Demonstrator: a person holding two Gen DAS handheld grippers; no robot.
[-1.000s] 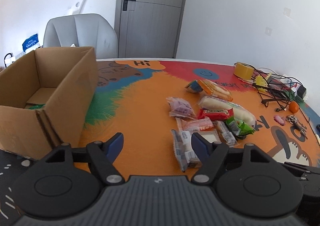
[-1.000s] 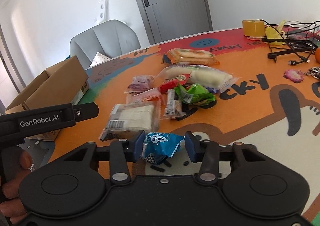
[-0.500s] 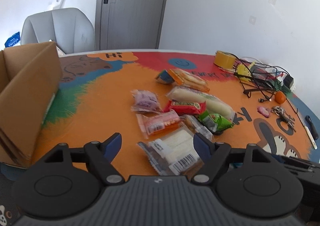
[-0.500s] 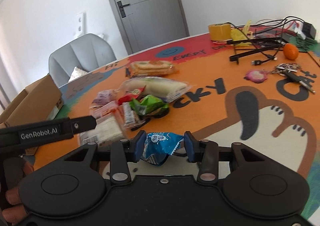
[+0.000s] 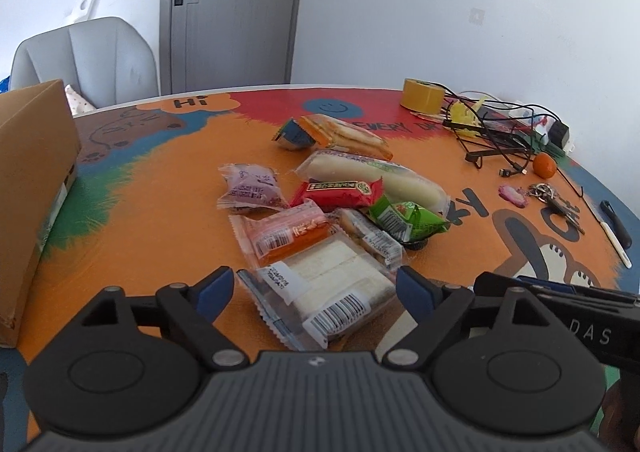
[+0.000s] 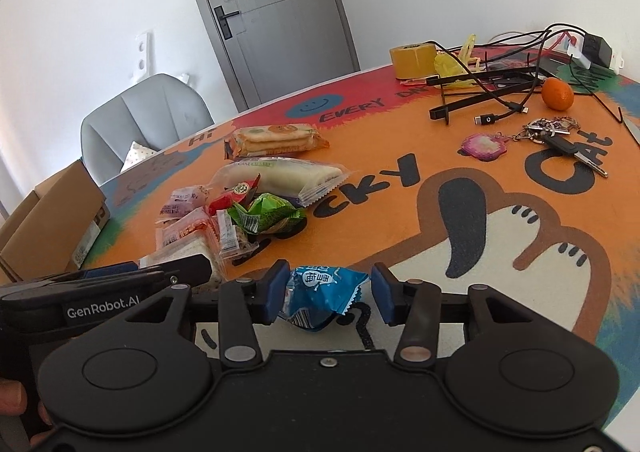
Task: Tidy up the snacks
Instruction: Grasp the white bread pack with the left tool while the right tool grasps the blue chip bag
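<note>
Our left gripper (image 5: 314,288) is opening around the white cake pack (image 5: 324,292), untouched; our right gripper (image 6: 329,294) is opening off the blue packet (image 6: 320,298)

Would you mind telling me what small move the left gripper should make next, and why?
Probably ease the left gripper forward and down over the clear-wrapped white cake packet. Its jaws are opening and stand on either side of the packet's near end, pads apart from the wrapper, so it is not yet gripped.

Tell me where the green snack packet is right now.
In the left wrist view the green snack packet lies at the right edge of the snack pile, just below the long white cake roll and right of the red bar.
</note>
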